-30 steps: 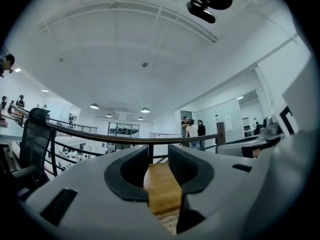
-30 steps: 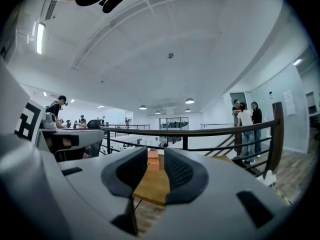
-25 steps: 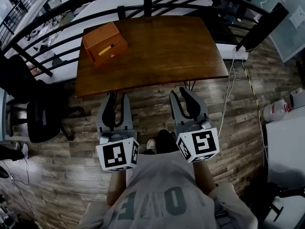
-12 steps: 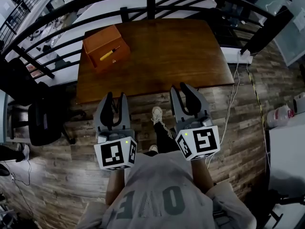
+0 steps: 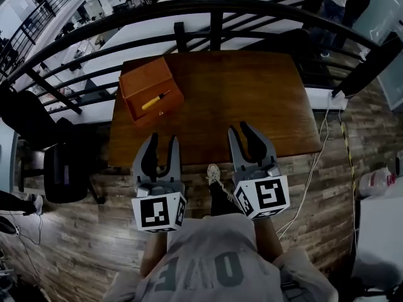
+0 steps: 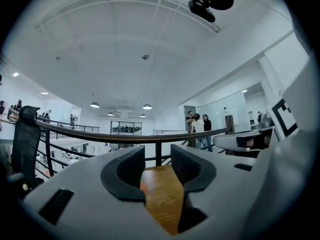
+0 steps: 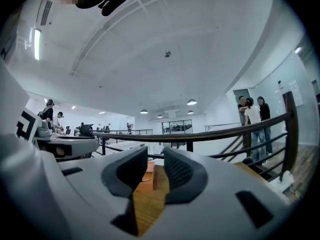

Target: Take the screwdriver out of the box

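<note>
Both grippers are held level side by side, their tips over the near edge of the table. The left gripper has its fingers apart and opening; only bare wood of the table shows between them, and they hold nothing. The right gripper has its fingers parted by a narrower gap, also with nothing between them. The open wooden box stands on the table ahead of the left fingers and a little to their left, well apart from them. The screwdriver, with a yellow handle, lies slantwise inside the box, untouched by either pair of fingers. A dark railing runs beyond the table.
</note>
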